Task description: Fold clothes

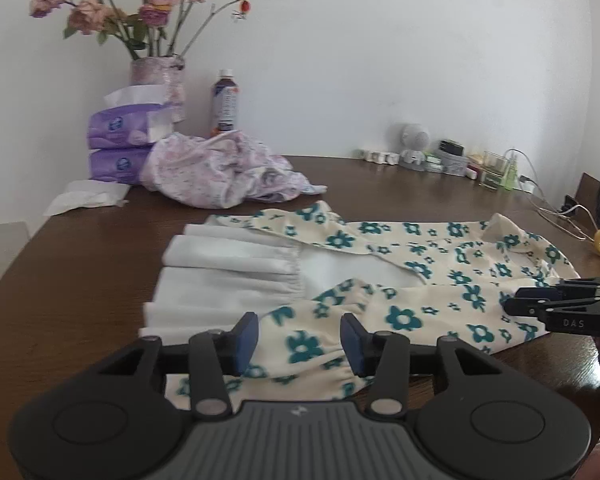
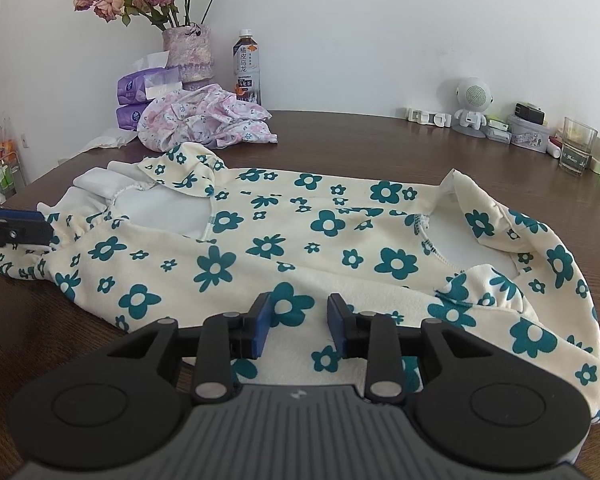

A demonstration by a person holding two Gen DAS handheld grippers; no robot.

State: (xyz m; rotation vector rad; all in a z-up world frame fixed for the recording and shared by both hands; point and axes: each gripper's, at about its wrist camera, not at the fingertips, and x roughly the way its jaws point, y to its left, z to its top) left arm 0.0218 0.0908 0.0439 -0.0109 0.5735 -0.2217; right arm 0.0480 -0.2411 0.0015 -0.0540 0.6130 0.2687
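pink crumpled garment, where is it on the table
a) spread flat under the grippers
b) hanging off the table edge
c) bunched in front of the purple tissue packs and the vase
c: the pink crumpled garment lies bunched by the purple tissue packs and the vase, beyond the spread floral garment.

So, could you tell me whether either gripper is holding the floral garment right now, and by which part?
Neither holds it. The left gripper and right gripper both stand open over the floral garment, pads clear of the cloth.
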